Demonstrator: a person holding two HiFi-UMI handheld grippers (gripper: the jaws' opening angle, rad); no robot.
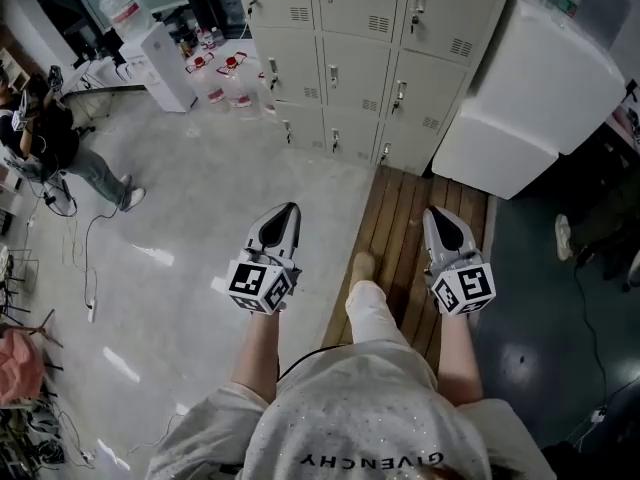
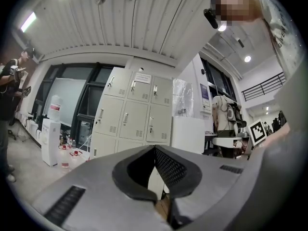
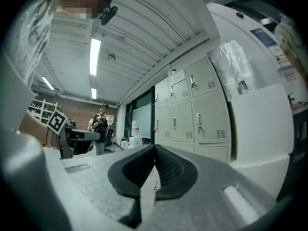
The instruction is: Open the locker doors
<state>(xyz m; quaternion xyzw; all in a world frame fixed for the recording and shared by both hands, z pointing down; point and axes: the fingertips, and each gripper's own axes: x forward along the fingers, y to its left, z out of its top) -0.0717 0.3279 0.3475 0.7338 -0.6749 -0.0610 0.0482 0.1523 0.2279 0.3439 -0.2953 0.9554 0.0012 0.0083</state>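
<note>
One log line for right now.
left gripper: shut, empty | right gripper: shut, empty | lockers: visible doors closed, both grippers short of them

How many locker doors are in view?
9, all shut, in one locker block: three in the top row, three in the middle row, three in the bottom row. More may hide behind the white unit.

Lockers (image 1: 350,58) stand ahead of the left tool (image 1: 290,208) and right tool (image 1: 433,212), with a box (image 1: 530,98) at their right.
</note>
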